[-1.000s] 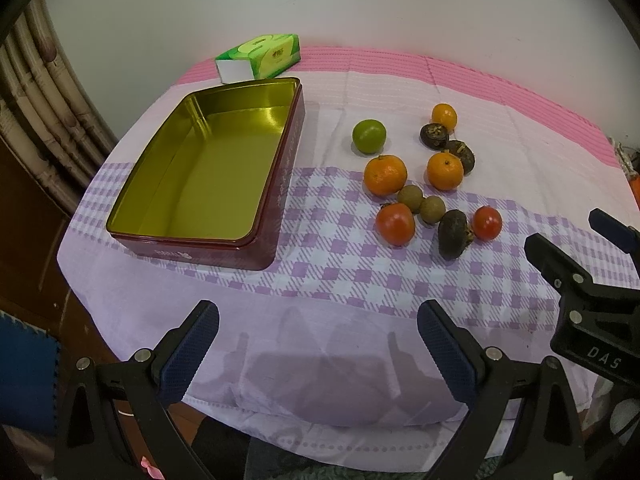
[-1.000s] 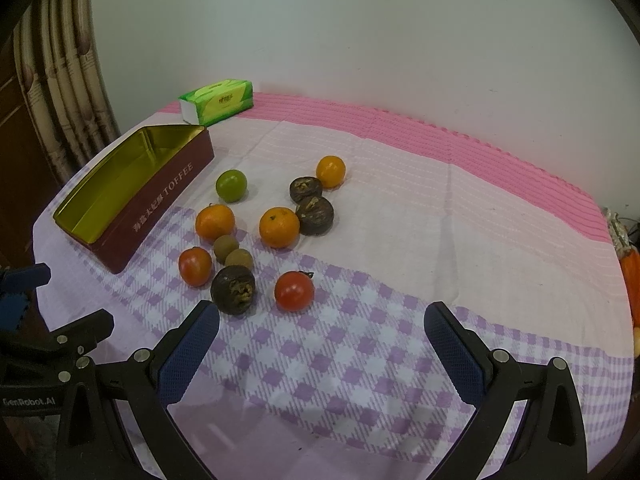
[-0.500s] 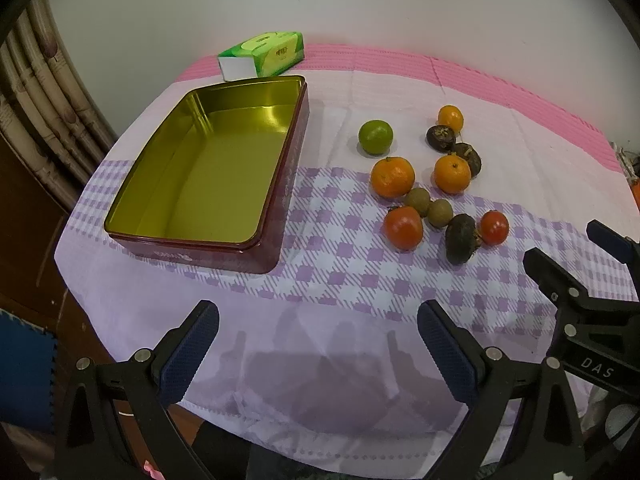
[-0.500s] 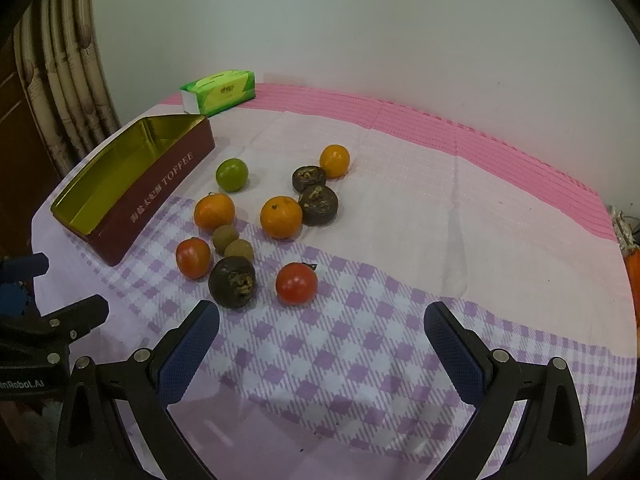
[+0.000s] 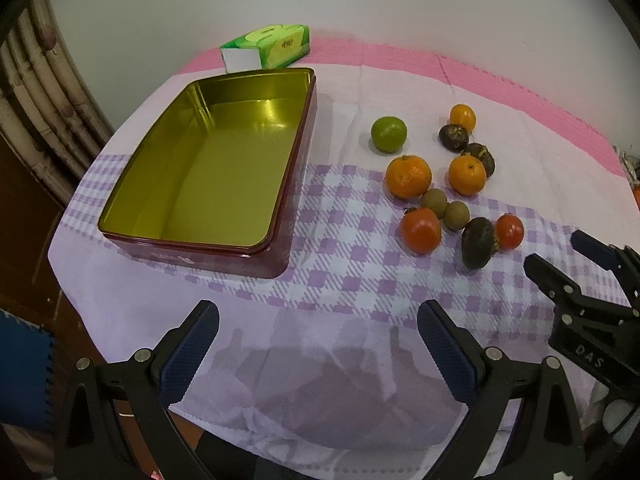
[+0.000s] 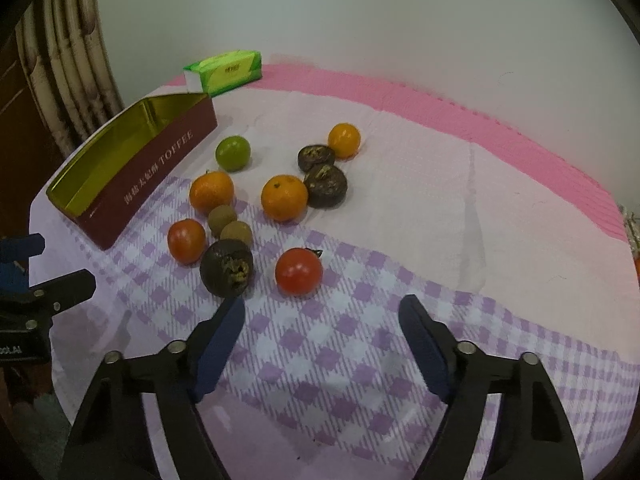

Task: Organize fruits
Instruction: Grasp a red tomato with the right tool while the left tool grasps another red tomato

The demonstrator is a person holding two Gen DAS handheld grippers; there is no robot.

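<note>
Several fruits lie loose on the checked cloth: a red tomato (image 6: 299,271), a dark mangosteen (image 6: 227,267), a second tomato (image 6: 186,240), oranges (image 6: 284,197), a green lime (image 6: 233,153) and two brown longans (image 6: 228,224). A dark red tin (image 5: 208,236) with a gold inside stands to their left, with nothing in it. My right gripper (image 6: 322,312) hangs just in front of the red tomato; its jaws are closing, with nothing between them. Over the table's front edge my left gripper (image 5: 318,326) stands open, holding nothing.
A green tissue pack (image 5: 266,47) lies behind the tin near the white wall. A pink band of cloth (image 6: 460,112) runs along the back. Bamboo poles (image 5: 36,92) stand at the left. The table's front edge (image 5: 280,436) drops off below my left gripper.
My right gripper's jaws have narrowed and it has sunk a little toward the red tomato. The left gripper has hardly moved.
</note>
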